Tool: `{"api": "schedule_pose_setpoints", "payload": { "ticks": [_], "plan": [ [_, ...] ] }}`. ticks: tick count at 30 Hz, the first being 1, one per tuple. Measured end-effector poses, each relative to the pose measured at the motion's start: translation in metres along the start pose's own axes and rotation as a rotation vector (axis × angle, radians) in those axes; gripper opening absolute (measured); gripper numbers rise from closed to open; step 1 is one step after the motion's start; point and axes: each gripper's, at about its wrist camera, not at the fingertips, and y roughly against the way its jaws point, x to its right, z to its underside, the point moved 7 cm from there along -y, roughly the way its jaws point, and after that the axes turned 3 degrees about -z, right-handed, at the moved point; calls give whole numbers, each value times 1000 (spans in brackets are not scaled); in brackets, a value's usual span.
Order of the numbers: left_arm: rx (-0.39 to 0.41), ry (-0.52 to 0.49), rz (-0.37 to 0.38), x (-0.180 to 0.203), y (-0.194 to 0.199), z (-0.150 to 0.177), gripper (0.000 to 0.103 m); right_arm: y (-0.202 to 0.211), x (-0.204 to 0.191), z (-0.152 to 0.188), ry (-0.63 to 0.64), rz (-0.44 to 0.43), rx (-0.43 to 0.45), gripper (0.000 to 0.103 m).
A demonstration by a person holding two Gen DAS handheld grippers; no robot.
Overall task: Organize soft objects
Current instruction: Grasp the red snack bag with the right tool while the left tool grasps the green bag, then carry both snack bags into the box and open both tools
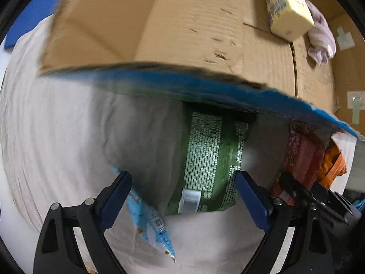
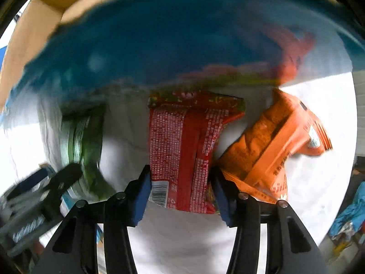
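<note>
My left gripper (image 1: 183, 197) is open, its jaws on either side of a green snack bag (image 1: 209, 159) lying on the white cloth; a light blue packet (image 1: 150, 223) lies by its left finger. My right gripper (image 2: 181, 193) has its blue pads (image 2: 141, 196) against both sides of a red snack bag (image 2: 182, 150). An orange bag (image 2: 273, 146) lies just right of it, the green bag (image 2: 82, 146) to its left. A cardboard box (image 1: 182, 22) with a blue flap (image 1: 205, 89) stands behind the bags. Inside it are a yellow pack (image 1: 287, 6) and a pale cloth (image 1: 321, 36).
The bags lie on a white cloth (image 1: 57, 137) over the table. The box flap (image 2: 171, 34) overhangs the bags' far ends. The left gripper shows blurred in the right wrist view (image 2: 45, 194). A blue crumpled thing (image 2: 351, 214) lies off the table's right edge.
</note>
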Motion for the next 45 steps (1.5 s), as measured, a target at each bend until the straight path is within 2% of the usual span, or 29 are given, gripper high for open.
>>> {"api": "schedule_pose_setpoints", "payload": {
  "ticks": [4,5,6,8,11,12,15,19,22,24,28,29,31,34,38,45],
  "plan": [
    [9,-55,4,17,-4,0,93,2,5,13,5,-7,-33,53],
    [11,-62,3,20,-5,1,86,1,6,17,3,-13,-43,53],
    [10,-72,10,25,-6,2,74,-1,8,21,0,-17,-50,53],
    [6,-80,8,30,-6,5,62,-2,8,27,5,-14,-54,53],
    [8,-84,22,38,-3,9,46,-3,7,40,19,-17,-77,53],
    [7,-78,21,41,0,14,45,-4,8,47,26,-17,-86,53],
    [-8,-82,19,43,1,32,44,-6,10,68,45,-13,-124,53],
    [-55,-82,15,49,-3,82,44,-10,13,100,62,-7,-181,52],
    [-79,-92,18,56,-7,114,44,-14,18,119,59,9,-191,53],
    [-79,-83,13,60,-10,124,47,-16,18,122,51,9,-184,53],
    [-79,-70,19,63,-19,122,49,-16,16,124,39,21,-188,53],
    [-81,-73,19,51,-23,112,50,-17,14,121,37,26,-190,53],
    [-86,-76,19,50,-28,107,52,-18,9,118,38,35,-190,54],
    [-106,-82,-4,50,-42,107,52,-22,13,114,35,42,-188,54],
    [-88,-65,5,51,-42,105,52,-35,23,107,30,48,-187,55],
    [-72,-64,1,26,-37,108,46,-43,24,103,46,56,-176,52]
  ]
}}
